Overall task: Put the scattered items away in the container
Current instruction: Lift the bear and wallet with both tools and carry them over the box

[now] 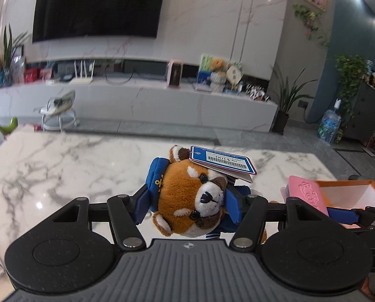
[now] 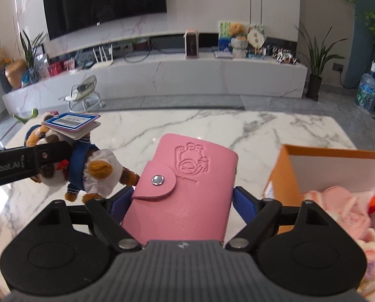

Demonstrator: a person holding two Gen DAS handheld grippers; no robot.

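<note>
Left wrist view: left gripper (image 1: pixel 187 201) tilted down over marble table (image 1: pixel 61 171), pads clamped on plush bear (image 1: pixel 187 196), lifted; orange box (image 1: pixel 351 193) to its right.

Right wrist view: right gripper (image 2: pixel 182 198) angled down, clamping pink wallet (image 2: pixel 184 188) above table; box (image 2: pixel 288 176) just right, bear (image 2: pixel 86 166) left.

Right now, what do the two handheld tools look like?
Both match. The left tool and right tool each have a ribbed grey body, black linkage arms with silver rivets, two round black discs and blue pads. White "Robot.AI" lettering runs along the left tool's finger.
</note>
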